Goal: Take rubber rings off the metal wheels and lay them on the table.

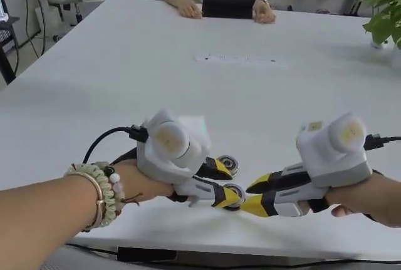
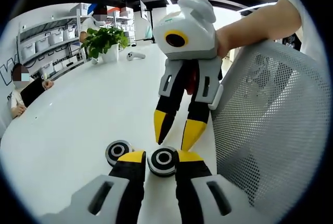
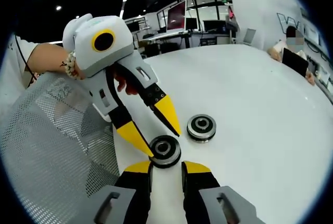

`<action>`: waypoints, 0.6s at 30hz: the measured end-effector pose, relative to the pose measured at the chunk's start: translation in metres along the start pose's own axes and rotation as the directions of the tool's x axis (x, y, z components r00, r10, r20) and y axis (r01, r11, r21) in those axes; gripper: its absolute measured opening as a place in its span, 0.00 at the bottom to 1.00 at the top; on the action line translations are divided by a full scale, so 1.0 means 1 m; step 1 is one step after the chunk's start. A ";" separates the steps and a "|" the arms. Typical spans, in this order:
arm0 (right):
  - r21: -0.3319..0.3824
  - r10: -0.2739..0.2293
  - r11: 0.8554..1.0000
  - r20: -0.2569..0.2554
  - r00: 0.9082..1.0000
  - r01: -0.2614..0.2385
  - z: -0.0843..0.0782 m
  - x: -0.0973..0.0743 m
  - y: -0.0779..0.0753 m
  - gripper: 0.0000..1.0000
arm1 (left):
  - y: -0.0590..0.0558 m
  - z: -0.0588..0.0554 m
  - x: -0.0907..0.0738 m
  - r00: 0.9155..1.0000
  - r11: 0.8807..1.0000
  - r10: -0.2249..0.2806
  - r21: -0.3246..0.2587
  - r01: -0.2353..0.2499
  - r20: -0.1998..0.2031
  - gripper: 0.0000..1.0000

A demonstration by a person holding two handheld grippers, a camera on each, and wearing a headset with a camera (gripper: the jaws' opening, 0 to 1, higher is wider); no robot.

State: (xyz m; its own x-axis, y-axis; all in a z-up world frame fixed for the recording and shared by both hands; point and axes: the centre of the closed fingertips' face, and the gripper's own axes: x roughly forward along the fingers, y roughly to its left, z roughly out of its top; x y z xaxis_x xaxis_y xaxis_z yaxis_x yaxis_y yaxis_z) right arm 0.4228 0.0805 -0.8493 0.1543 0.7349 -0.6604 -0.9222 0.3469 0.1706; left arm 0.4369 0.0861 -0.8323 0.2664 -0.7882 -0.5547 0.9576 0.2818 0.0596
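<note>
White table (image 1: pixel 188 82): left claw (image 2: pixel 162 156) seemingly pinches one metal wheel (image 2: pixel 163 163); right claw (image 3: pixel 167 168) narrowly parted, empty.

I can't read any words or numbers here. The big letters (image 3: pixel 292 22) at two o'clock on the far wall are too blurry.

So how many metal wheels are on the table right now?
2. One metal wheel sits between the left gripper's jaws; the other metal wheel lies on the white table just beside it. None looks hidden.
</note>
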 end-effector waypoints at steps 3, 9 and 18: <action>-0.006 0.005 1.000 -0.002 1.000 -0.005 0.000 0.001 0.001 0.19 | -0.001 -0.006 0.002 1.000 1.000 -0.004 0.003 0.004 -0.015 0.14; -0.009 0.007 1.000 -0.013 1.000 -0.007 -0.003 0.003 0.002 0.18 | -0.007 -0.003 0.002 0.999 0.999 -0.034 0.010 0.034 0.011 0.09; -0.020 0.007 1.000 -0.011 1.000 -0.008 -0.001 0.005 0.002 0.18 | -0.008 -0.003 0.002 0.999 0.999 -0.038 0.008 0.038 0.013 0.08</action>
State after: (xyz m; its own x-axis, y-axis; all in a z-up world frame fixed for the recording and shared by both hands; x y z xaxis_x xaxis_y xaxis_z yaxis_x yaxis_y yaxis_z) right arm 0.4207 0.0838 -0.8530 0.1437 0.7311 -0.6670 -0.9304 0.3295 0.1607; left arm 0.4298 0.0840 -0.8369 0.2312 -0.8053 -0.5459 0.9679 0.2473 0.0452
